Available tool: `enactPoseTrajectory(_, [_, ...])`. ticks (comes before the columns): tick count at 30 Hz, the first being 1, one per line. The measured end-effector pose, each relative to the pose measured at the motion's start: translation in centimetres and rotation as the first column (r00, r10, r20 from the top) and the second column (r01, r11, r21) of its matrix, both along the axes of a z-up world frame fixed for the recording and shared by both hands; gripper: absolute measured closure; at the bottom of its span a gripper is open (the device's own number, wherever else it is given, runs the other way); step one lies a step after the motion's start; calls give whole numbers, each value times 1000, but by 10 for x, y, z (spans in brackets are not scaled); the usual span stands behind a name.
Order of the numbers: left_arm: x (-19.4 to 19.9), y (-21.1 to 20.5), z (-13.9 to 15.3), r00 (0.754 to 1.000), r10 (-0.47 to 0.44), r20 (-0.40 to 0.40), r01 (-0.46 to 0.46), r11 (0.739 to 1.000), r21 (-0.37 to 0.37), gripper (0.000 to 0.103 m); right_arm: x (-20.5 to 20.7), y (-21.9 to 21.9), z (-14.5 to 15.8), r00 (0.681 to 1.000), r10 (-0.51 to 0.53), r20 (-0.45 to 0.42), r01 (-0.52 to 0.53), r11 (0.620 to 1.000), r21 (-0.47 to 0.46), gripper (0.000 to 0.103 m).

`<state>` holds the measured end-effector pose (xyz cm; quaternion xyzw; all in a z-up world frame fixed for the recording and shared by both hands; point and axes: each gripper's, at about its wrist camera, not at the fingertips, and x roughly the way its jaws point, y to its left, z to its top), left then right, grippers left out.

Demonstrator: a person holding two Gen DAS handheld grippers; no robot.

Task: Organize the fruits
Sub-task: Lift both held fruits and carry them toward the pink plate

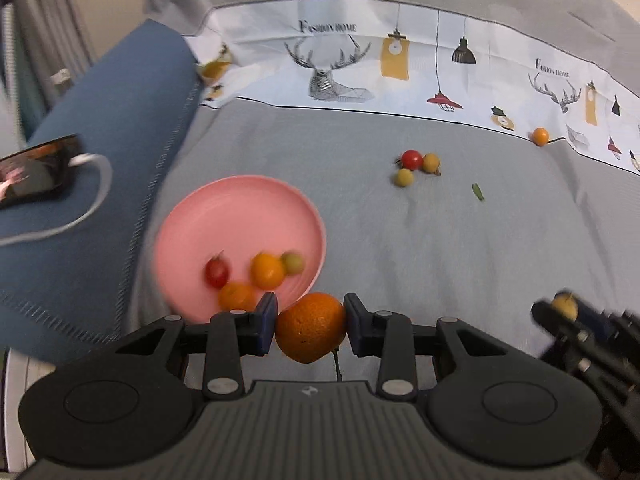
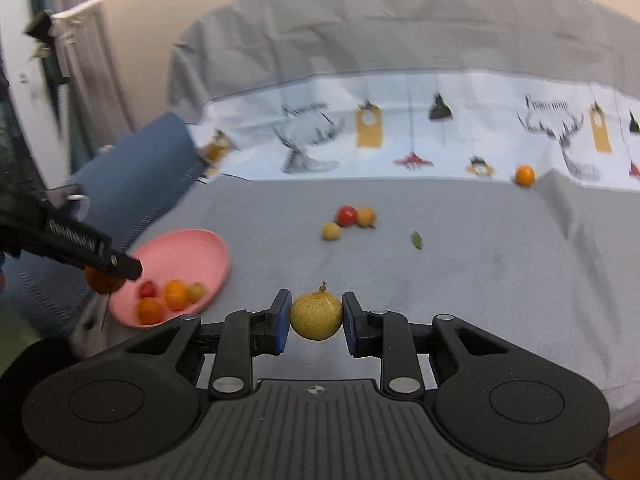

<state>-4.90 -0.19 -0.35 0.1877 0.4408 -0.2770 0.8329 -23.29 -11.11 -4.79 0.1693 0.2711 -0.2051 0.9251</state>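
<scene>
My left gripper [image 1: 310,326] is shut on an orange fruit [image 1: 310,332] just off the near right rim of the pink plate [image 1: 224,216]. The plate holds several small fruits: a red one [image 1: 217,273], two orange ones [image 1: 267,270] and a greenish one [image 1: 293,263]. My right gripper [image 2: 316,316] is shut on a yellow round fruit [image 2: 316,317] above the grey cloth, right of the plate [image 2: 188,246]. Three small fruits, red [image 1: 412,159] and yellow, lie together mid-cloth, and a lone orange one [image 1: 540,136] lies at the far right.
A blue cushion [image 1: 112,128] lies left of the plate, with a phone [image 1: 34,172] and a white cable on it. A small green leaf [image 1: 477,192] lies on the grey cloth [image 1: 400,248]. A printed white cloth band [image 1: 400,64] runs along the back.
</scene>
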Motion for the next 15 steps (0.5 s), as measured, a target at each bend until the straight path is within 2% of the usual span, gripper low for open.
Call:
enactPoseTrajectory(6, [-37, 57, 20, 998, 50, 34, -47, 997, -65, 63, -23, 52, 42, 994, 76, 74, -69, 993, -99, 75])
enactPoseTrajectory(10, [-60, 81, 27, 996, 60, 59, -55, 995, -87, 63, -33, 74, 57, 988, 125, 91, -111, 983, -149, 75])
enactPoseTrajectory(15, [-75, 113, 38, 993, 106, 60, -96, 983, -156, 63, -41, 96, 71, 983, 160, 95, -138, 969, -203, 75])
